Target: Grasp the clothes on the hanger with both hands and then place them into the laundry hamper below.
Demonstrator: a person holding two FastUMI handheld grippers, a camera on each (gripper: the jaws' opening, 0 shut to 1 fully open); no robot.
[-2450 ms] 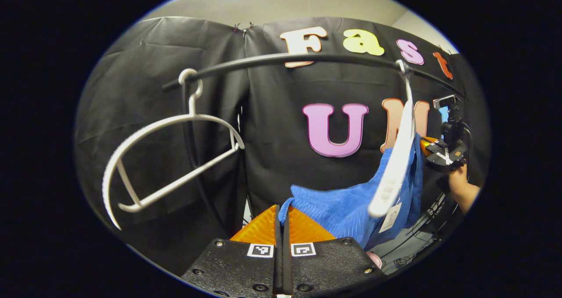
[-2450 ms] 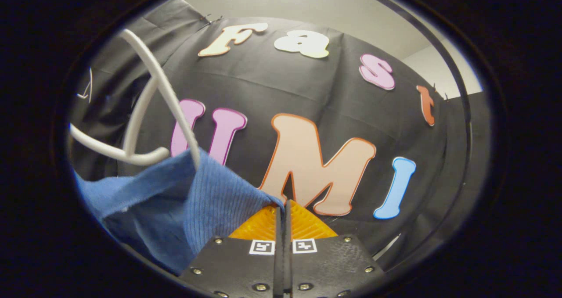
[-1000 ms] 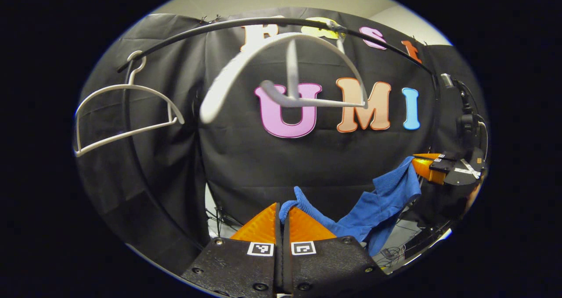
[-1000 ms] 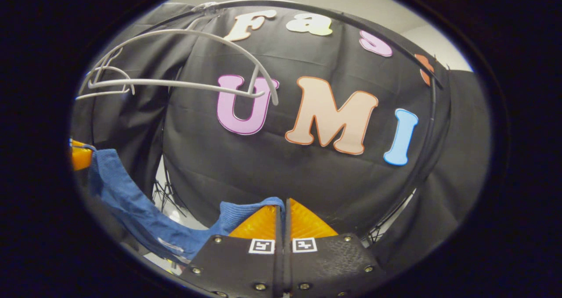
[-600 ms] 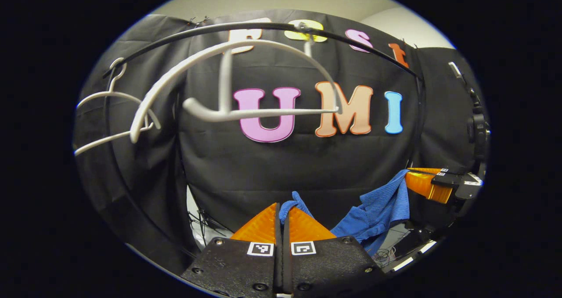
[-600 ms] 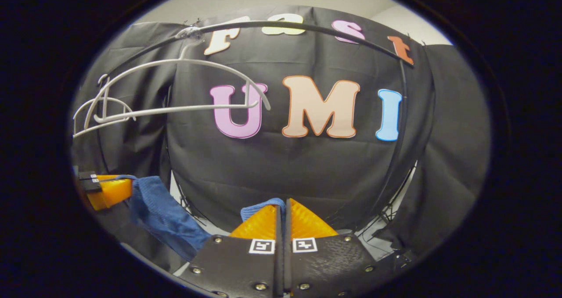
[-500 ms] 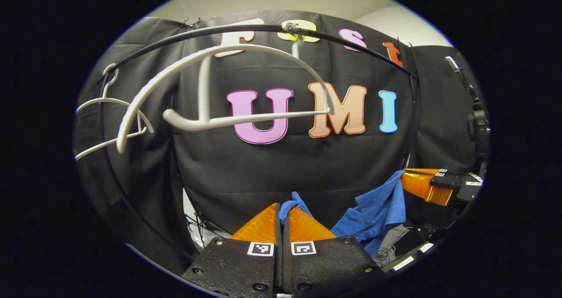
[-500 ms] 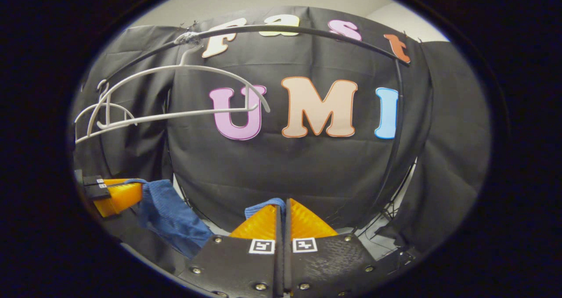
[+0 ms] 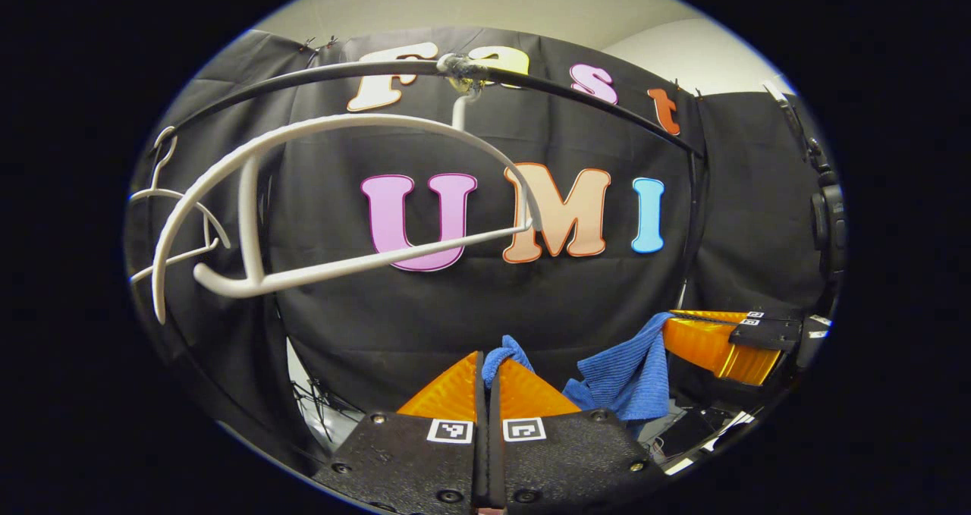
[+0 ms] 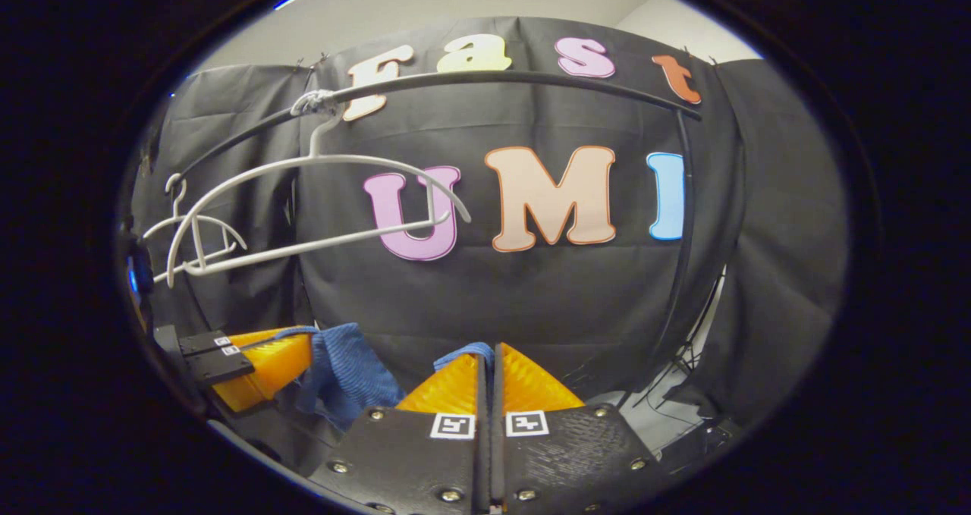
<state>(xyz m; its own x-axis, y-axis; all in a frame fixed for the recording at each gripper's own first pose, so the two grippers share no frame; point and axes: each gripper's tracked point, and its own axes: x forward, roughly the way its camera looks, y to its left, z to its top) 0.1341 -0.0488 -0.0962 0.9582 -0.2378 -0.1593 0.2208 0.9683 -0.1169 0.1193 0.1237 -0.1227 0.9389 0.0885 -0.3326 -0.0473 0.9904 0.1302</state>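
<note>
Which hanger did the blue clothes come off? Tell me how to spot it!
Find the black rail curving across the top of the booth. Two white hangers hook onto it, both bare. It is likely the big hanger near the rail's middle, because it hangs right above the blue cloth that both claws pinch, while the small hanger sits far off at the rail's end.
</note>
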